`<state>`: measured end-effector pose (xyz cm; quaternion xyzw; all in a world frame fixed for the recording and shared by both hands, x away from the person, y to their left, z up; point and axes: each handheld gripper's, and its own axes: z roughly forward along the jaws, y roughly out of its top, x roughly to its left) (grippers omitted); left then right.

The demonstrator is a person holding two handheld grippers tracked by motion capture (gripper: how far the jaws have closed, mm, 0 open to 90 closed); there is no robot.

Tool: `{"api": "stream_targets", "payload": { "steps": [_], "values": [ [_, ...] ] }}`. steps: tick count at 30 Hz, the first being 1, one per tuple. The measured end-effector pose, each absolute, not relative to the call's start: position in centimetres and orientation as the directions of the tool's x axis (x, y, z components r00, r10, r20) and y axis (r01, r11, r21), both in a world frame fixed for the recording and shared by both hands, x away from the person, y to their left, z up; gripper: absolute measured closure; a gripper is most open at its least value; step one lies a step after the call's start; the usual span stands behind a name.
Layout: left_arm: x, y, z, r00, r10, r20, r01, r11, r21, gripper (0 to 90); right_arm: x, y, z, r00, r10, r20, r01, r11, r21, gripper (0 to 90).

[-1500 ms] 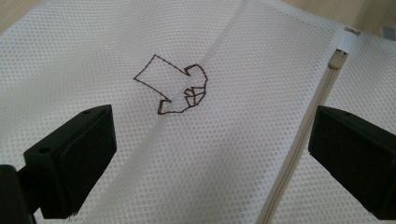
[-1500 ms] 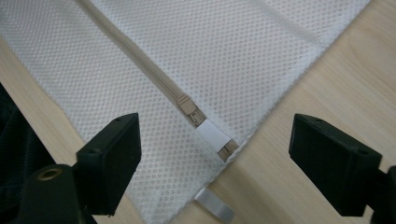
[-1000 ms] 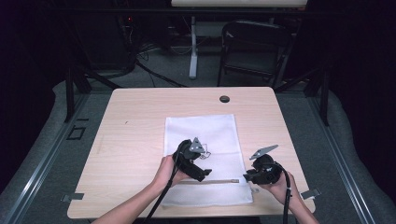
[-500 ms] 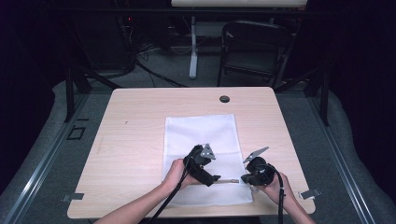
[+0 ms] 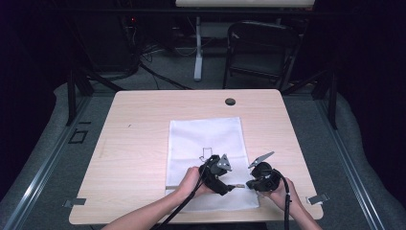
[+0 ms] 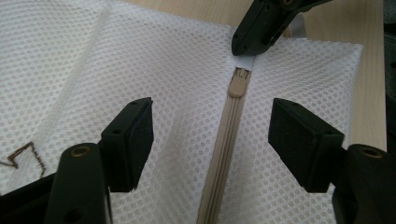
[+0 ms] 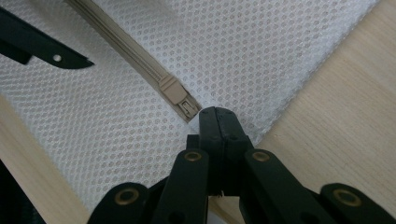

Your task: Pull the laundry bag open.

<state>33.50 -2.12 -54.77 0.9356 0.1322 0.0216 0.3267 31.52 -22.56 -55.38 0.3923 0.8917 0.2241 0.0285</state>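
High view: a white mesh bag (image 5: 207, 160) lay flat on the wooden bench (image 5: 134, 143), its near edge towards the person. Both hands worked at that near edge. The left gripper (image 5: 221, 179) sat over the bag's lower middle, the right gripper (image 5: 253, 181) just beside it near the bag's right corner. A tan zipper (image 5: 235, 187) showed between the two. A dark round port (image 5: 230, 101) sat in the bench's far side, well apart from the work.

Left gripper view: the jaws stood apart, straddling the zipper (image 6: 226, 144) without touching it; they had just been closing, with the zipper track between them and mesh (image 6: 140, 60) below. The slider (image 6: 238, 84) lay ahead at the end of the track, with the right gripper (image 6: 252, 44) pinching the white tab just beyond it. Judged: the left was lining up on the track so it could take the slider or its pull.

Right gripper view: the jaws (image 7: 218, 122) were fully together, tips clamped on the bag's fabric at the zipper's end, just past the slider (image 7: 175, 93). Part of the left gripper (image 7: 42, 49) showed at upper left. Judged: this pinch anchored the bag near its corner, so that the mesh would stay taut and not bunch when the slider was drawn along.
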Motion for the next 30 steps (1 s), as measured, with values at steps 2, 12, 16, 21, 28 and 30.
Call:
{"api": "stream_targets", "payload": {
  "steps": [2, 12, 16, 21, 28, 30],
  "values": [
    [33.5, -2.4, -54.9, 0.965, 0.257, -0.050, 0.232, -0.750, 0.620, 36.1, 31.5, -22.6, -55.4, -0.695, 0.710, 0.115, 0.682, 0.601, 0.417, 90.0],
    [33.8, -3.5, -55.9, 0.968, 0.236, -0.088, 0.239, -0.747, 0.621, 48.7, 31.5, -22.6, -55.4, -0.697, 0.707, 0.119, 0.679, 0.596, 0.428, 90.0],
    [33.7, -4.1, -56.4, 0.972, 0.217, -0.093, 0.227, -0.752, 0.619, 56.7, 31.5, -22.8, -55.5, -0.703, 0.702, 0.116, 0.672, 0.602, 0.430, 90.0],
    [33.5, -4.8, -56.4, 0.976, 0.195, -0.100, 0.214, -0.759, 0.615, 63.7, 31.5, -22.7, -55.4, -0.702, 0.702, 0.122, 0.675, 0.600, 0.430, 90.0],
    [33.5, -5.2, -56.5, 0.979, 0.187, -0.084, 0.199, -0.767, 0.610, 72.8, 31.4, -22.6, -55.5, -0.701, 0.703, 0.119, 0.673, 0.598, 0.436, 90.0],
    [33.6, -5.3, -56.5, 0.981, 0.168, -0.101, 0.195, -0.763, 0.616, 77.6, 31.4, -22.7, -55.5, -0.702, 0.702, 0.120, 0.673, 0.598, 0.437, 90.0]
  ]
}}
